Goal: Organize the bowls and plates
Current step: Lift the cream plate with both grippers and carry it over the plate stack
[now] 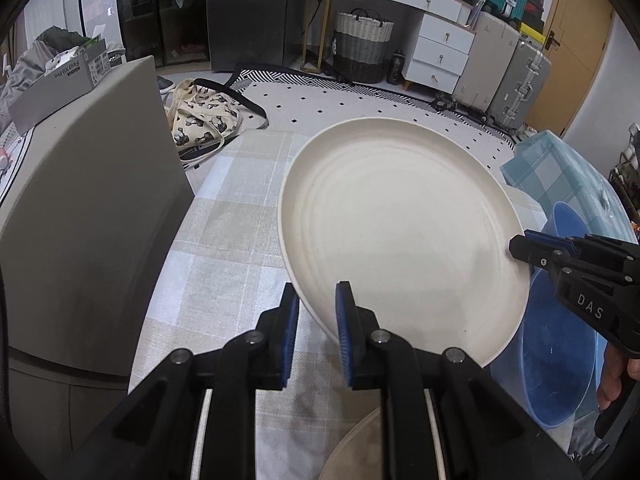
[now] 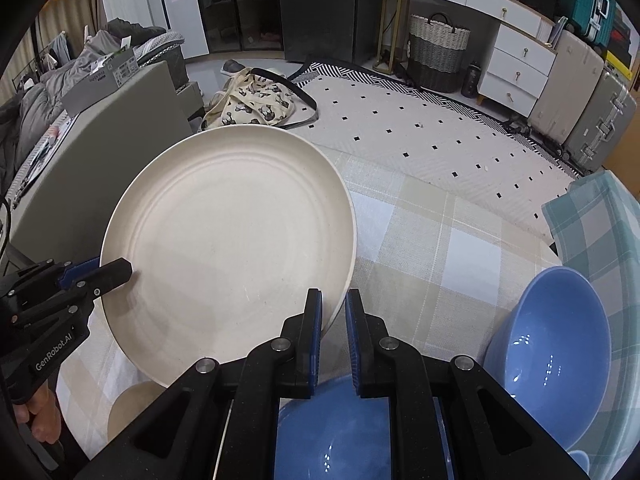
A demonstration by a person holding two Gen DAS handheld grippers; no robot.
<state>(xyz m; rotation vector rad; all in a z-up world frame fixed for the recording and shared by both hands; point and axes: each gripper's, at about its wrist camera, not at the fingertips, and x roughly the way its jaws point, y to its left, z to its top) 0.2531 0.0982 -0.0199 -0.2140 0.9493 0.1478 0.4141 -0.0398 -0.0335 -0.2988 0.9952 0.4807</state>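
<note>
A large cream plate is held tilted above the checked tablecloth; it also shows in the right wrist view. My left gripper straddles its near-left rim, one finger under and one over. My right gripper straddles the opposite rim and also shows at the right of the left wrist view. Both grippers are shut on the plate's rim. A blue bowl sits to the right, and another blue bowl lies under my right gripper. A second cream dish lies below the plate.
A grey chair back stands close at the left of the table. A teal checked cloth lies at the right. Beyond the table edge are a dotted rug, a printed bag, a woven basket and suitcases.
</note>
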